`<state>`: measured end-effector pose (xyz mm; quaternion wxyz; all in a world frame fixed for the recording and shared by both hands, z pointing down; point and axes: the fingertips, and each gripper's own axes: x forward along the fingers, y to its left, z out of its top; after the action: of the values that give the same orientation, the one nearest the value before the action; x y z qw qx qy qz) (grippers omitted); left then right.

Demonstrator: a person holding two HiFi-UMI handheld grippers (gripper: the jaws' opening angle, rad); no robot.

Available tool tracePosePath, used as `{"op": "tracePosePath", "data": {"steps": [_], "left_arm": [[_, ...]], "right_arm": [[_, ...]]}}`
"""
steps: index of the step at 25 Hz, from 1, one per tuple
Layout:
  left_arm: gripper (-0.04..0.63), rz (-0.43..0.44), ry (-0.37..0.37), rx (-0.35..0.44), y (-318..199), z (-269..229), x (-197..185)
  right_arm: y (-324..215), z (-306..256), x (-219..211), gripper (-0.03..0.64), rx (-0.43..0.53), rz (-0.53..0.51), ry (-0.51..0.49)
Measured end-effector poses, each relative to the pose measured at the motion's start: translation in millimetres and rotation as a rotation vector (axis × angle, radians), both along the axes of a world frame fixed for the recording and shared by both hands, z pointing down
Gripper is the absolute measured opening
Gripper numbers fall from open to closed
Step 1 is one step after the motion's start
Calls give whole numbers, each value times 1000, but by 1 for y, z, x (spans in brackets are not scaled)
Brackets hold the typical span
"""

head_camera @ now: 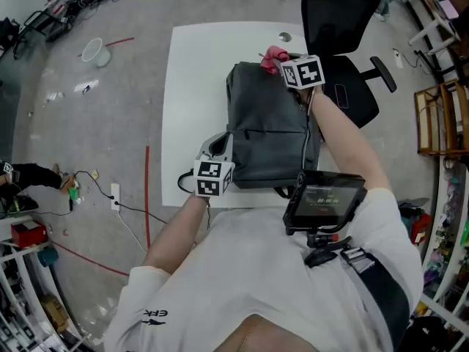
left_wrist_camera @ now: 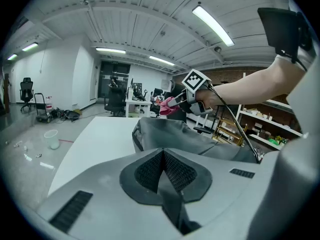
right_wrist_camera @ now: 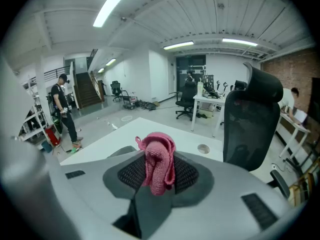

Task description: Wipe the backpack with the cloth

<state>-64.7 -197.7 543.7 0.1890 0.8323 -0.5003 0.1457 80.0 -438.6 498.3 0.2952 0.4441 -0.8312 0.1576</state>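
Grey floor (head_camera: pixel 88 138) lies open on the left of the white table (head_camera: pixel 190 72), and a black chair (head_camera: pixel 344 20) stands close to its far right corner. On the table the left half is bare. The backpack (head_camera: pixel 267 123) fills the right half and reaches almost to the near and right edges. It is dark grey, lying flat, with a zip line across it. The right gripper (right_wrist_camera: pixel 159 176) pinches a pink knitted cloth (right_wrist_camera: pixel 159 159) at the far end of the backpack. The left gripper (left_wrist_camera: pixel 162 171) is at its near left corner, jaws closed together.
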Motion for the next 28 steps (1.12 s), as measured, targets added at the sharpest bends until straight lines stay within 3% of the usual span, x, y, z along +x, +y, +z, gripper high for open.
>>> {"op": "tracePosePath", "data": {"steps": [8, 15, 19, 23, 28], "left_arm": [[3, -55, -17, -55, -29, 7, -6], [3, -74, -24, -96, -42, 16, -10], [3, -85, -17, -115, -39, 22, -9], [3, -78, -19, -123, -38, 25, -8], [3, -67, -25, -135, -36, 28, -2]], "right_arm": [[-68, 28, -28, 129, -46, -53, 22], [-76, 58, -72, 129, -147, -226, 41], [-61, 79, -91, 129, -224, -340, 109], [-54, 86, -86, 129, -283, -368, 139], [-54, 85, -50, 129, -330, -364, 210]]}}
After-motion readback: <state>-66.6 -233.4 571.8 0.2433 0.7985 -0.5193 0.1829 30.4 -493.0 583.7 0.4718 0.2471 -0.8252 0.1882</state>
